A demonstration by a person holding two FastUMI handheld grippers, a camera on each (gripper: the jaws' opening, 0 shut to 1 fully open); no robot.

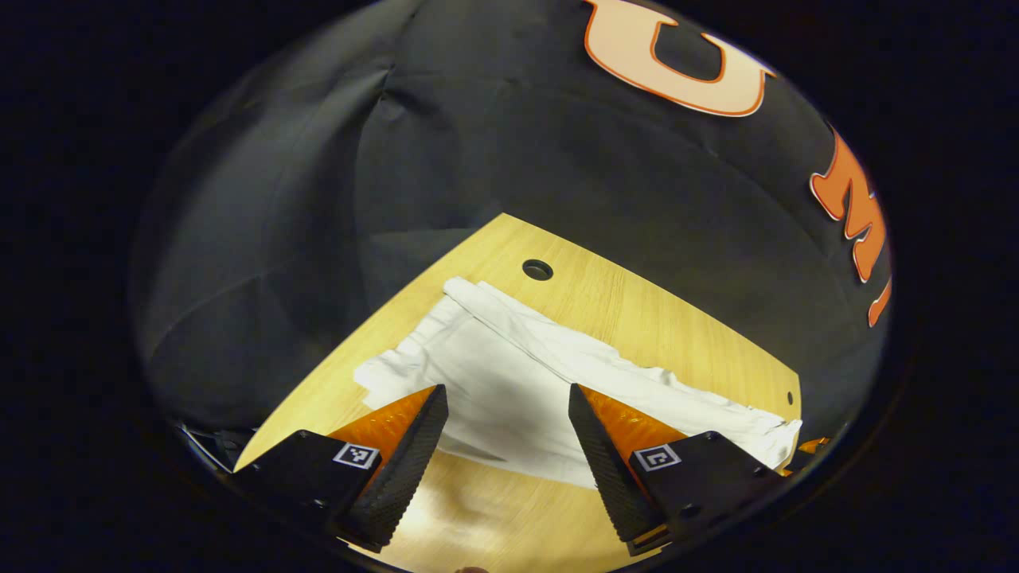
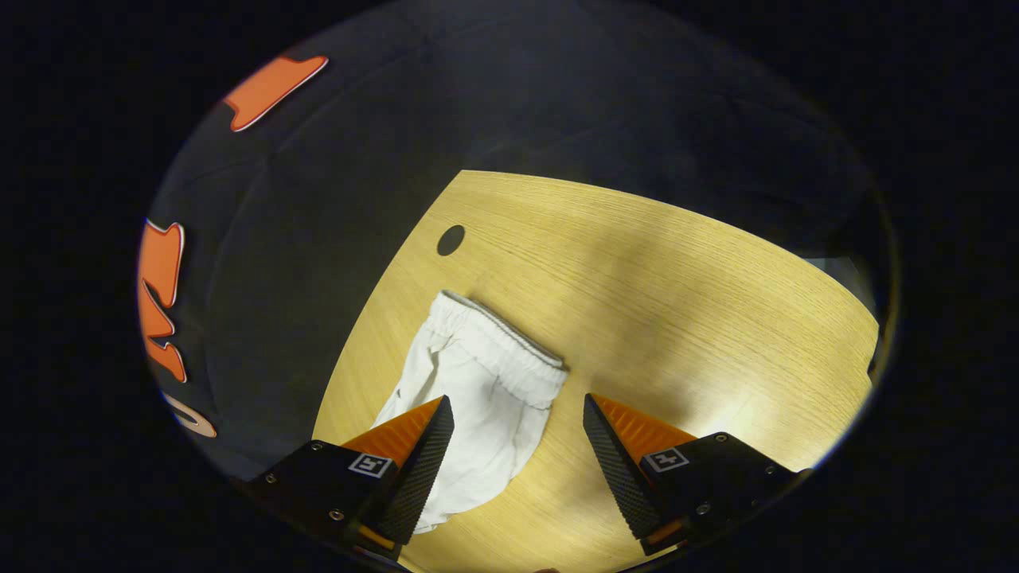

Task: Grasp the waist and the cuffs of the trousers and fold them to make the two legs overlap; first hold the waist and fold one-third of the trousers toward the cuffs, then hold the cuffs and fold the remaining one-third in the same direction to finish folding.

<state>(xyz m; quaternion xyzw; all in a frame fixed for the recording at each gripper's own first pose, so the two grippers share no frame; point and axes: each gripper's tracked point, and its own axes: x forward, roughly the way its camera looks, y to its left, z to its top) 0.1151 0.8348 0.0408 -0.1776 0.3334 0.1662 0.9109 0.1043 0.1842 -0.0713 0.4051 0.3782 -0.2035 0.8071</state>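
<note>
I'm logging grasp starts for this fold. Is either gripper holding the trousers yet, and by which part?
Nothing is held. The left gripper and the right gripper are open above the white trousers lying on the table.

Left gripper point(image 1: 508, 398) and right gripper point(image 2: 517, 406) hover (fingers spread wide, holding nothing).

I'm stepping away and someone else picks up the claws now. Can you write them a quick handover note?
Left claw: open, holding nothing, above the trousers.
Right claw: open, holding nothing, near the elastic waist.
Trousers lie spread on the wooden table.
Done: no thirds fold visible; I cannot tell whether the legs already overlap.
Left: grasp waist and fold one-third toward the cuffs, then fold the cuff end over.
</note>
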